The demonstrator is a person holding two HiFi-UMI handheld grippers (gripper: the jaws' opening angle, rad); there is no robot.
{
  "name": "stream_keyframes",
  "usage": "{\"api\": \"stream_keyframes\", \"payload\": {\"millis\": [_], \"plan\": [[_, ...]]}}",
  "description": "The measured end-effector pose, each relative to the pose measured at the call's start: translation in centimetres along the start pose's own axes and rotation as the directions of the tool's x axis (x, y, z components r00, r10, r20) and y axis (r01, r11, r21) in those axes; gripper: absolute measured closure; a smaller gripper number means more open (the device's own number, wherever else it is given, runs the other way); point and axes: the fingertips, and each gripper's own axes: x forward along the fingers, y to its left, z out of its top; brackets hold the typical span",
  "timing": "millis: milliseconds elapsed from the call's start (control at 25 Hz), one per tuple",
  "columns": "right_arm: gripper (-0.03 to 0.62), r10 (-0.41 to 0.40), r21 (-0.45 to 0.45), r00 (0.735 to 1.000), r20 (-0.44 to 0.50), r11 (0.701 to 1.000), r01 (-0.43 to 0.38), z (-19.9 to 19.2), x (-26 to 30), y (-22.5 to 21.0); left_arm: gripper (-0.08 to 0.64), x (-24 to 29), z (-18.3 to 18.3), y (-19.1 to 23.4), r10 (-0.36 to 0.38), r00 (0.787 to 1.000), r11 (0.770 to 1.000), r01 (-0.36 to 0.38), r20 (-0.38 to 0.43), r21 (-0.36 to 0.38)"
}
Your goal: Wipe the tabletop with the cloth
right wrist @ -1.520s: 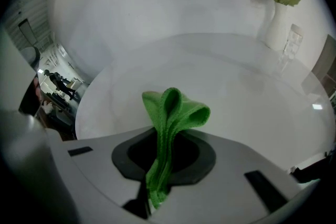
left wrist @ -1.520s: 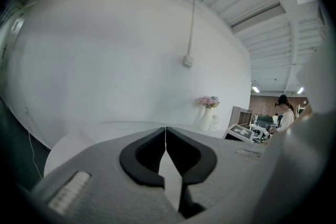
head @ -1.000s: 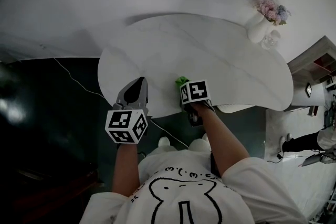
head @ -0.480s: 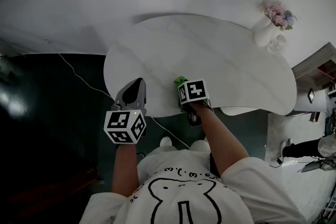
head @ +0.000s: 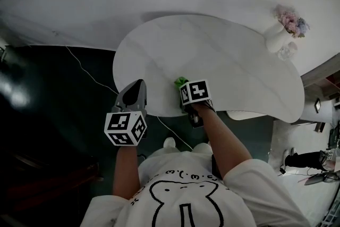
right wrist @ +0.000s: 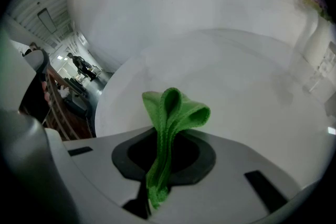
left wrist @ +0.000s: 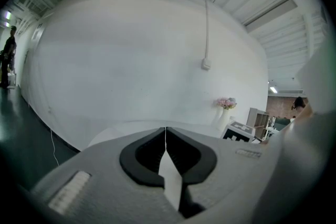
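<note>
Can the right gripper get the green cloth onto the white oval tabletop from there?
Probably yes. The right gripper, shut on the green cloth, is at the near edge of the white oval tabletop, with bare surface ahead.

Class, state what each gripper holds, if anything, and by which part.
The right gripper pinches the green cloth across its bunched folds, with a loop sticking out past the jaws. The left gripper is shut on nothing.

Left claw [left wrist: 166, 131] closed, empty; right claw [right wrist: 167, 136] clamped (gripping cloth [right wrist: 176, 107]); both arms forward.
</note>
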Motion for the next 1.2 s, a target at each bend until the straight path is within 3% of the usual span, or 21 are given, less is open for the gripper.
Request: {"api": "stream_keyframes", "payload": {"millis": [800,1200], "plan": [[0.546,0.108,-0.066,0.994,-0.031,0.992,-0.110,0.8,2.3,6.2,0.541,-2.5,-0.3,3.4,0.071,0.997,0.997,-0.071,-0.005,0.000],[0.546,0.217,-0.084,0.974,-0.065,0.971,-0.222,1.4,3.9,10.9,0.541,-4.3,-0.4,6.0,0.139,0.990,0.990,-0.139,-0.009,-0.004]]}}
